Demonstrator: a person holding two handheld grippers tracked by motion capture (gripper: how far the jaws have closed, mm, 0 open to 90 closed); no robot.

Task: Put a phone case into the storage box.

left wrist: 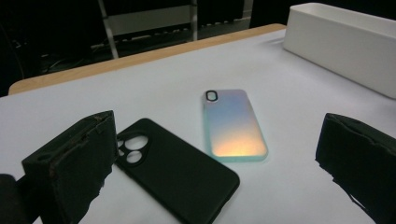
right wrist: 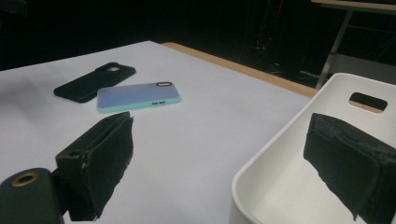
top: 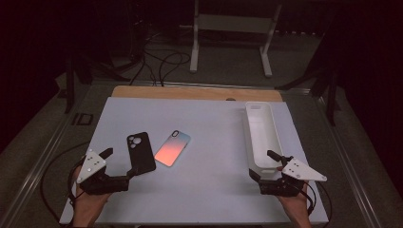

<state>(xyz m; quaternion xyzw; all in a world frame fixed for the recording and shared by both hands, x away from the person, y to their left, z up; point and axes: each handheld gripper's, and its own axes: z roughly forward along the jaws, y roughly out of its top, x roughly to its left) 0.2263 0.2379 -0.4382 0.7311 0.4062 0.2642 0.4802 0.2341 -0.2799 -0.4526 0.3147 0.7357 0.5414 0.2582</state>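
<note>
Dark room all around, with a white-topped bench (top: 204,190) lit up in the middle and a strip of bare wood along its far edge. Both forearms come in from the near edge, each hand wrapped around the back of its tool and held low over the bench.

Left tongs (top: 119,162) sit near the near-left corner, jaws spread wide and gripping nothing. One tip is touching or just over the near end of the black phone case (top: 140,152); I can't tell which from above. In the left gripper view that black case (left wrist: 175,170) lies flat between the jaws, camera cutout toward the left jaw. Just beside it, toward the bench's middle, lies the pastel gradient phone case (top: 173,147), also flat, a small gap between the two.

Right tongs (top: 264,164) are by the near-right corner, also released and wide open, straddling the near end wall of the long white bin (top: 251,137). The right gripper view shows one jaw inside the bin (right wrist: 280,154) and the other outside over the bench. That bin runs along the right edge toward the far side.
</note>
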